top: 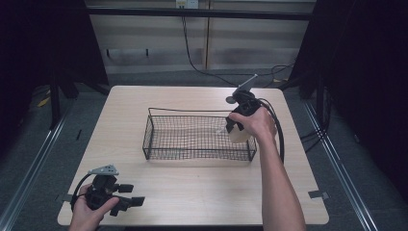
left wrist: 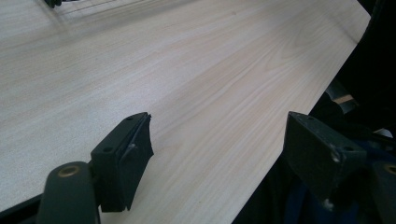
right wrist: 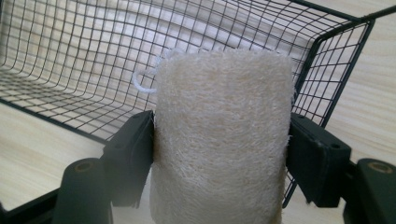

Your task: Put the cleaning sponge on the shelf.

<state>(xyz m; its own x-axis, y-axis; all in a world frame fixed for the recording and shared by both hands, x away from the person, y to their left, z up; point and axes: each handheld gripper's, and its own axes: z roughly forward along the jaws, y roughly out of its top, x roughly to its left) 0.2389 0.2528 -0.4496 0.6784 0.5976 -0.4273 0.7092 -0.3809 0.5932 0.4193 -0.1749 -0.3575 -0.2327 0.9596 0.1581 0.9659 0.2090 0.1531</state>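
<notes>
Two grippers work here: our right gripper (right wrist: pixel 219 154) pinches a cream, fibrous loofah sponge (right wrist: pixel 223 140) between its jaws, just above the right end of the black wire mesh basket (top: pixel 192 149). Our left gripper (left wrist: pixel 217 154) hovers over the pale wooden surface (left wrist: pixel 187 70), jaws spread.

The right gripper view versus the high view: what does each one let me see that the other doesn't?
The right gripper view alone shows the loofah sponge up close: coarse pale fibres, a white string loop at its top, both black jaws pressed against its sides.

The high view alone shows the left gripper over the table's near left corner, and the person's forearms.

Both show the black wire basket on the pale wooden table, with the right gripper holding the sponge at the basket's right end.
</notes>
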